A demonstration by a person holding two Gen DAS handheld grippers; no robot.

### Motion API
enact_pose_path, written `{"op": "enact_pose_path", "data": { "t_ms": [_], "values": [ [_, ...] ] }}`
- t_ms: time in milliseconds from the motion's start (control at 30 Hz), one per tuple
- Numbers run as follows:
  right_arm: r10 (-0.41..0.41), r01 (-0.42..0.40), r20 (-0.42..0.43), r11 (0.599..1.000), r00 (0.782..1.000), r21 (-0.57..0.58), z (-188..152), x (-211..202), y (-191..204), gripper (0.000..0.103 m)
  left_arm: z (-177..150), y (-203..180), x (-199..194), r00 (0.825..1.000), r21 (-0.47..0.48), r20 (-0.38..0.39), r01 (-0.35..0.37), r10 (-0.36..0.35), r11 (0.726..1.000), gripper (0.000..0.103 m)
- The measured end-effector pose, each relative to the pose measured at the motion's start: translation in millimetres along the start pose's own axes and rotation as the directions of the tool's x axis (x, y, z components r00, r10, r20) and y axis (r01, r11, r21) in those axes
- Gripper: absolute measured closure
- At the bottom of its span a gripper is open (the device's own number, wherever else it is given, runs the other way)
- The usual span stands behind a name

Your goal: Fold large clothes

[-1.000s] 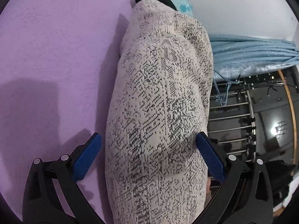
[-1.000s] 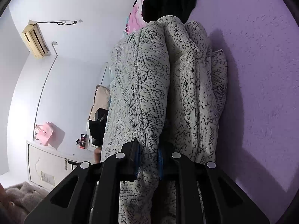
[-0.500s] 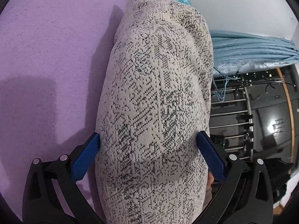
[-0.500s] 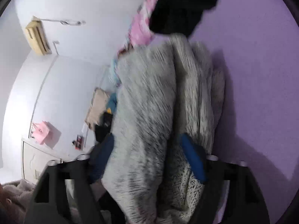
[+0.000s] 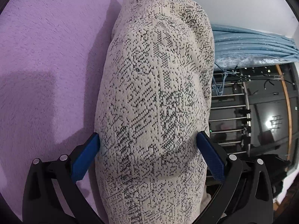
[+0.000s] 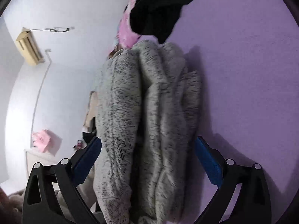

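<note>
Garment: a speckled cream-and-black knit [image 5: 155, 102], folded into a thick bundle, lay on the purple bed surface [image 5: 46, 65].
Left hand-held gripper [image 5: 147, 149]: jaws spread wide astride the bundle, both pads touching its flanks, probably to steady it; a true clench could not be told.
Right hand-held gripper [image 6: 147, 149]: jaws opening, folded layers between them, apparently released.
Appearance: several soft rolled folds, blurred in the right view.
Nearby: dark clothing [image 6: 158, 5] beyond the bundle.
</note>
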State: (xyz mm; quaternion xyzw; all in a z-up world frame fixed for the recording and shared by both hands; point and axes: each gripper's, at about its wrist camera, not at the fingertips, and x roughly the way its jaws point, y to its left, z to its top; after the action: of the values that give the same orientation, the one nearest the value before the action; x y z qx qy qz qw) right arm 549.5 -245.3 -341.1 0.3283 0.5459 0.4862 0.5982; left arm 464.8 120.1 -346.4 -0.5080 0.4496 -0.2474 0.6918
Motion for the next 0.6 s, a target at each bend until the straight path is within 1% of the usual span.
{"op": "enact_pose_path", "data": {
  "t_ms": [100, 167, 233, 367, 600],
  "values": [
    [-0.010, 0.010, -0.049, 1.000, 0.999, -0.017, 0.1, 18.6, 3.1, 0.006, 2.0, 1.6, 1.0, 1.000, 0.006, -0.010, 0.016, -0.016, 1.000, 0.005],
    [-0.004, 0.002, -0.070, 1.000, 0.998, -0.026, 0.2, 28.7, 5.3, 0.005, 3.0, 4.0, 0.9, 1.000, 0.009, -0.015, 0.026, -0.025, 1.000, 0.005],
    [0.006, -0.008, -0.079, 1.000, 0.997, -0.023, 0.1, 34.7, 6.8, 0.005, 4.1, 6.3, 1.1, 0.999, 0.008, -0.020, 0.041, -0.041, 0.999, 0.005],
    [-0.003, -0.001, -0.098, 0.999, 0.995, -0.036, -2.5, 47.0, 9.4, 0.005, 5.0, 10.3, 1.7, 0.997, 0.023, -0.030, 0.070, -0.069, 0.997, 0.005],
    [-0.021, 0.016, -0.112, 0.999, 0.994, -0.046, -5.9, 69.5, 13.9, 0.005, 0.3, 14.9, 1.7, 0.995, 0.042, -0.030, 0.093, -0.092, 0.995, 0.005]
  ]
}}
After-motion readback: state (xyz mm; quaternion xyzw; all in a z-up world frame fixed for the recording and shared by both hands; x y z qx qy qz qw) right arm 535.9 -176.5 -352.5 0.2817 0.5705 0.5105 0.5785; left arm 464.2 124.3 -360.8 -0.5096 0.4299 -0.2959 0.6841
